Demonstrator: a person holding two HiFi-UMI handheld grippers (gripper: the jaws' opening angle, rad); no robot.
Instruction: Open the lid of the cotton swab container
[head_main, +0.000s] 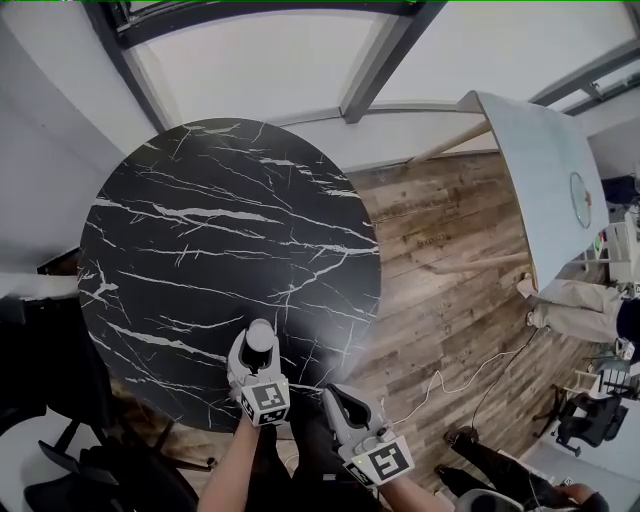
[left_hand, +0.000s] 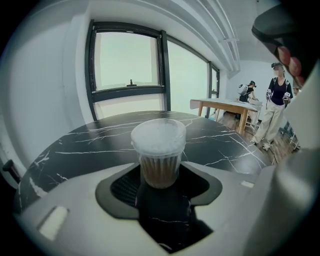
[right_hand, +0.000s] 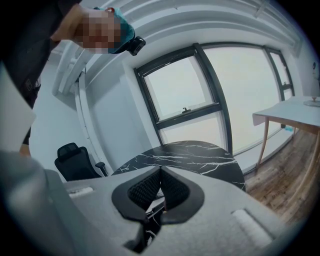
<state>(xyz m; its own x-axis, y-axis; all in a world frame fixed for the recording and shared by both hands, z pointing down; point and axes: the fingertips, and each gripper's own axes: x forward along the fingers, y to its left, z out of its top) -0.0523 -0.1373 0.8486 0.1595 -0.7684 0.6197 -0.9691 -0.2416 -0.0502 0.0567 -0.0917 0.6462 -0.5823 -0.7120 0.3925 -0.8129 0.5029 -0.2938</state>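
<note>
The cotton swab container (left_hand: 159, 152) is a clear round tub with a frosted lid on, full of swabs. It stands upright near the front edge of the black marble table (head_main: 200, 250). From above, its lid (head_main: 260, 337) shows between the fingers of my left gripper (head_main: 258, 354). That gripper (left_hand: 160, 176) straddles the tub's lower half, its pads close at either side, and I see no squeeze on the tub. My right gripper (head_main: 343, 402) hangs off the table's front right edge, over the floor. Its jaws (right_hand: 160, 175) are shut and empty.
The round table is bare apart from the tub. A wooden floor lies to the right with a white cable (head_main: 450, 380) on it and a white table (head_main: 545, 170) beyond. People stand by that table (left_hand: 275, 110). A black office chair (right_hand: 75, 160) is at the left.
</note>
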